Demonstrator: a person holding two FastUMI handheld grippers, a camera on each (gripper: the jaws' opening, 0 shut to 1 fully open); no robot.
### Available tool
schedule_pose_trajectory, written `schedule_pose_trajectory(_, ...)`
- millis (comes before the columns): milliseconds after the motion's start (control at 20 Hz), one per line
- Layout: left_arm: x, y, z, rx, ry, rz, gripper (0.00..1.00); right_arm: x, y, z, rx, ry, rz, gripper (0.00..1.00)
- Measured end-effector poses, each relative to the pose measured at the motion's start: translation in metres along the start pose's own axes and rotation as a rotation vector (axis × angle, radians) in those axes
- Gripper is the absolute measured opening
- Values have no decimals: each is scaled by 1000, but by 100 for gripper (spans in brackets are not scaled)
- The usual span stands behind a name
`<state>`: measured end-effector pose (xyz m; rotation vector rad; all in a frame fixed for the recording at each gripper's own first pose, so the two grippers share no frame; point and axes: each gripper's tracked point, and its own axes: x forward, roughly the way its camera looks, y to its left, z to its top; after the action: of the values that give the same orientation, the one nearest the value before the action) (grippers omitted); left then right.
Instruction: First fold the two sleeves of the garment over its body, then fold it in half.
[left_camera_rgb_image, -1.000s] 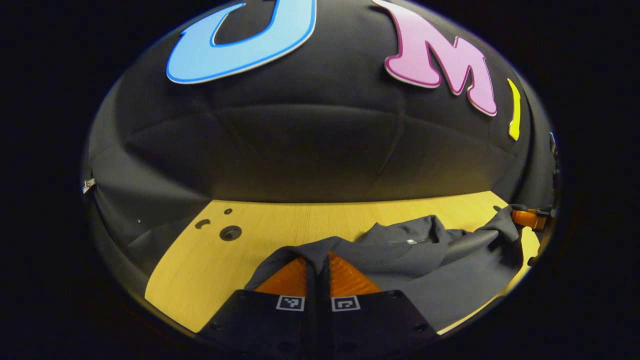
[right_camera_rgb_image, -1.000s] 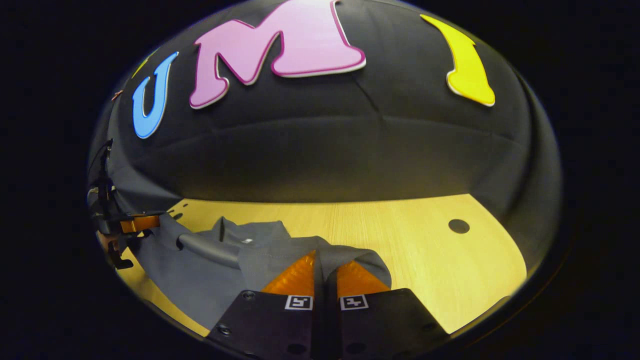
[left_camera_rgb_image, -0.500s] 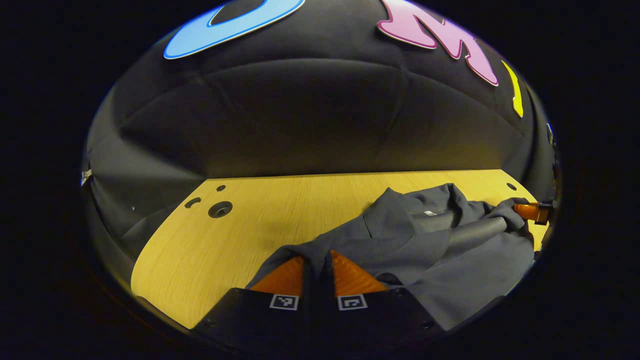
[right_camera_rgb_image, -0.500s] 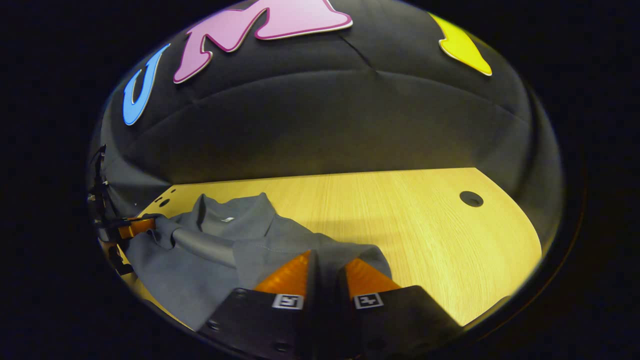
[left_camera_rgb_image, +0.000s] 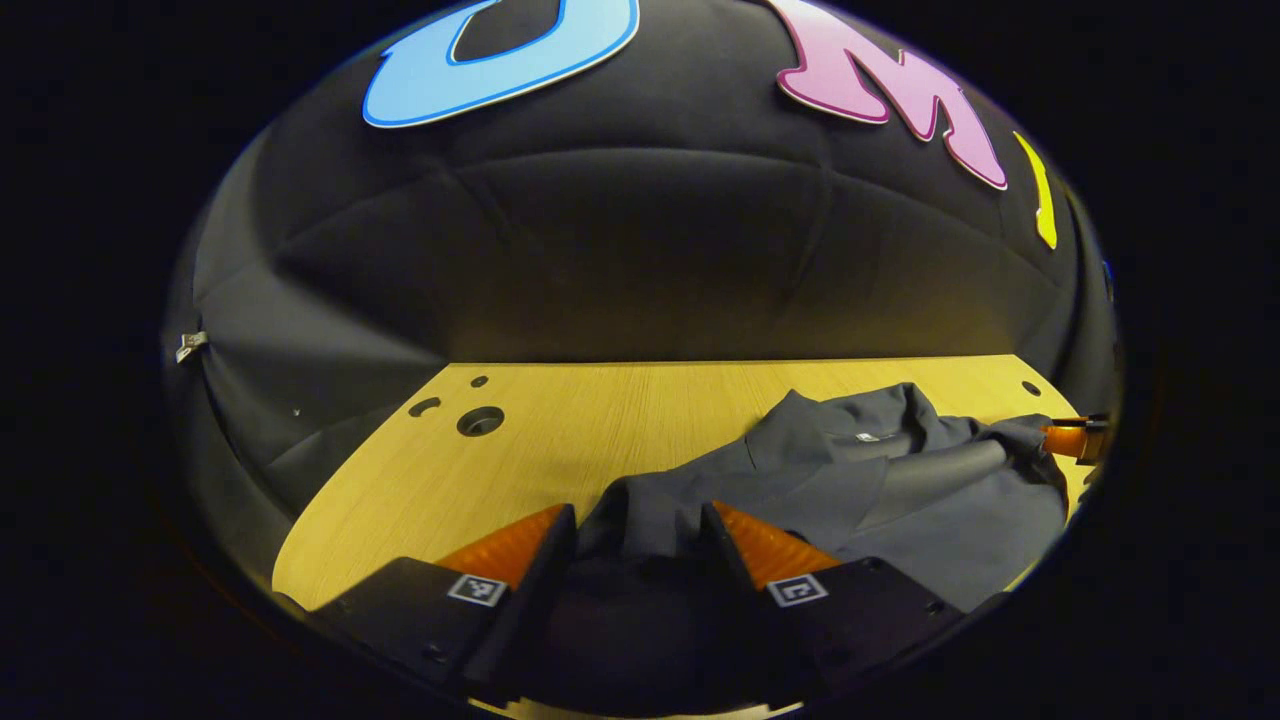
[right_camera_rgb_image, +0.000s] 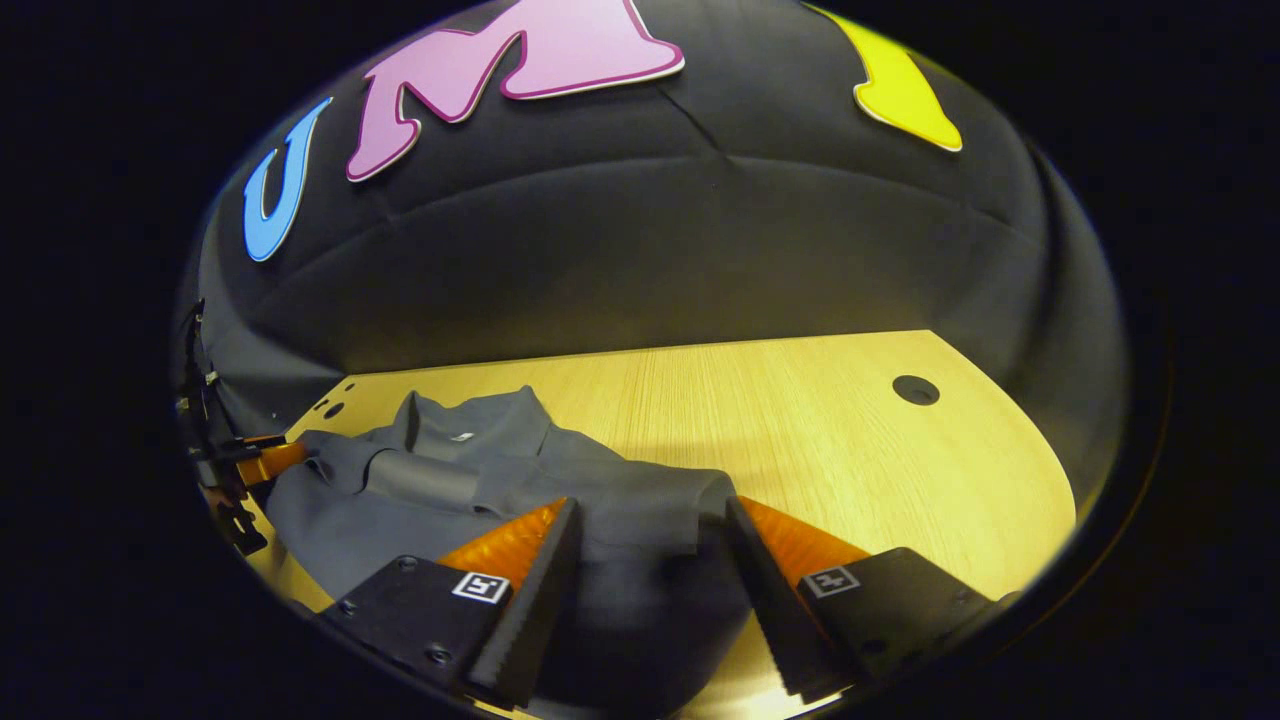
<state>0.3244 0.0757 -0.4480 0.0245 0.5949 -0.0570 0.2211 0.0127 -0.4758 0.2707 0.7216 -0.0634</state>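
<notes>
Both grippers released, left gripper (left_camera_rgb_image: 635, 525) and right gripper (right_camera_rgb_image: 650, 520) each straddling a corner of the garment (left_camera_rgb_image: 900, 500), which lies on the table (left_camera_rgb_image: 560, 440); soft, limp, light, so pinch hem corners, expect sag

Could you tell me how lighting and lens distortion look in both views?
Left gripper view: the yellow wooden table is brightly lit and its far edge bows. Right gripper view: the dark grey fabric garment is sharp, with a soft shadow beside it on the table.
</notes>
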Motion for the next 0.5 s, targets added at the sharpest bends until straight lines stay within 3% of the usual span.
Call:
schedule_pose_trajectory(50,-7,-3,1,-9,-4,-12,91,-5,3,2,0,-7,4,94)
schedule_pose_trajectory(100,-15,-6,2,-16,-7,-25,94,-11,6,4,-1,-11,10,96)
schedule_pose_trajectory(500,-105,-20,5,-31,-10,-97,95,-90,30,32,-26,-70,50,99)
